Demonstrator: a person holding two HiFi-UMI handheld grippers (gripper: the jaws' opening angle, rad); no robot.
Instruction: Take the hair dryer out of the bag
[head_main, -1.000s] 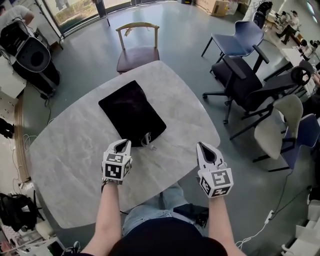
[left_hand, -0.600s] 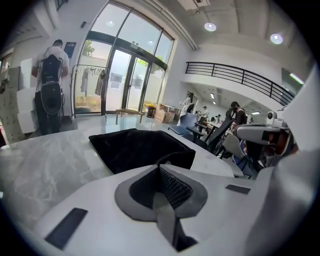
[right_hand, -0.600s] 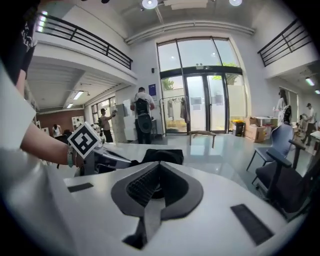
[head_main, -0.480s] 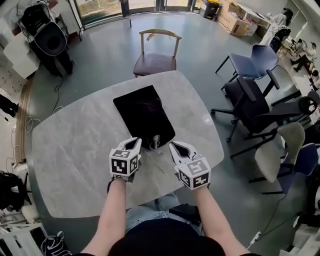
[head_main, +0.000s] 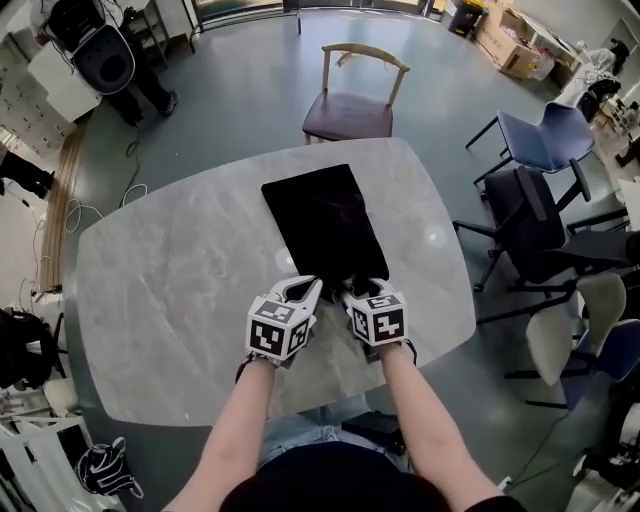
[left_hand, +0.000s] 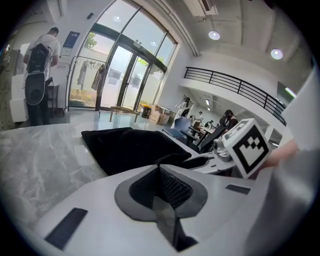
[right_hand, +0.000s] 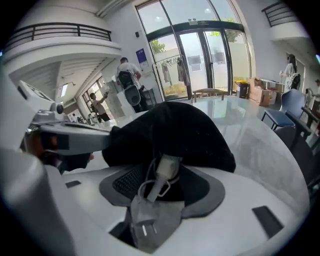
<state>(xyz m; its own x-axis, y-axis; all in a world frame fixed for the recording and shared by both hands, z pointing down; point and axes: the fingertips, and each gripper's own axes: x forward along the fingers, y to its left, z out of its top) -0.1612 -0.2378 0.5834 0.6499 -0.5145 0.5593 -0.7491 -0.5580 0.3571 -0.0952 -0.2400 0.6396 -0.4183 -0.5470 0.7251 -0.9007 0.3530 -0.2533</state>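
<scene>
On the grey counter (head_main: 160, 290), near edge: left hand-held gripper (head_main: 306, 286), black bag (head_main: 325, 220), right hand-held gripper (head_main: 362, 290).
Left hand-held gripper closed, empty, tip just beside the bag's mouth. Bag lies flat, with the hair dryer hidden inside and only a white cord (right_hand: 159, 177) poking out. Right hand-held gripper's jaws have just been opening wide, with the cord loose between them. Risk: a pull on the cord alone may drag the unpinned bag, or the thin cord may slip.

Grey marble table (head_main: 150, 300) on a grey floor (head_main: 230, 90); a wooden chair (head_main: 348, 115) at twelve o'clock, office chairs (head_main: 535, 205) at three, glass doors (left_hand: 115, 75) beyond.
</scene>
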